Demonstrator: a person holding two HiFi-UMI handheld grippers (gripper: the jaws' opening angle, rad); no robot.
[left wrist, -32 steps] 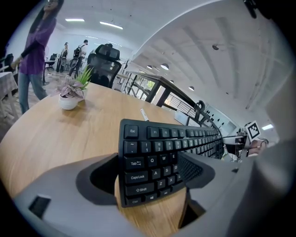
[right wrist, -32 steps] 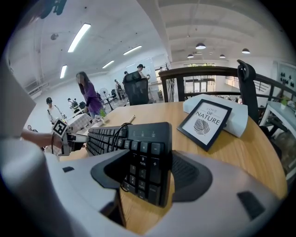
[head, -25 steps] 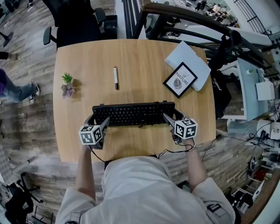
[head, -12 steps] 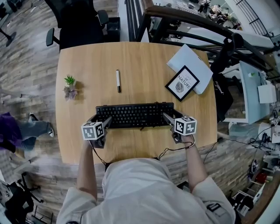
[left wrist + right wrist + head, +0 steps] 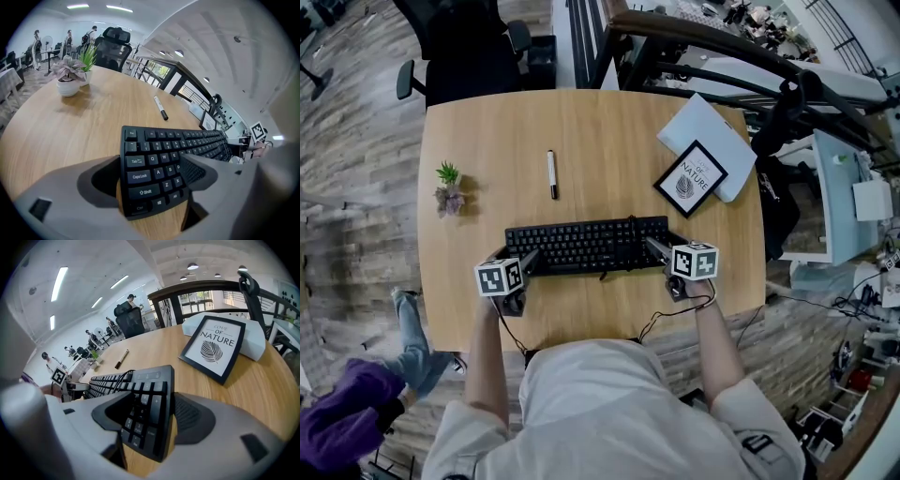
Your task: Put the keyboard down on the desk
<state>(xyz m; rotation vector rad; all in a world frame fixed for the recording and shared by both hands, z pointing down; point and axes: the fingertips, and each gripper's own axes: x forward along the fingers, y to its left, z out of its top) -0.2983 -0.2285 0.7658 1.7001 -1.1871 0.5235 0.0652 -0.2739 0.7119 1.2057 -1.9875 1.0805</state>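
A black keyboard [image 5: 586,244] lies crosswise over the near half of the round-cornered wooden desk [image 5: 581,122]. My left gripper [image 5: 523,261] is shut on its left end; in the left gripper view the jaws [image 5: 151,161] straddle the Ctrl and Shift corner of the keyboard [image 5: 187,140]. My right gripper [image 5: 659,251] is shut on the right end, and its jaws [image 5: 153,399] bracket the number-pad corner of the keyboard [image 5: 140,385]. The near corners look slightly tilted up, with wood showing beneath them. I cannot tell whether the far edge touches the desk.
A pen [image 5: 551,174] lies beyond the keyboard and a small potted plant [image 5: 447,187] stands at the left. A framed print [image 5: 689,178] leans on a white box [image 5: 712,136] at the far right. A person [image 5: 356,412] walks past at lower left.
Both grippers and the keyboard have shifted a little away from me, toward the pen, and the keyboard looks slightly smaller. The passer-by on the left has walked to the lower left.
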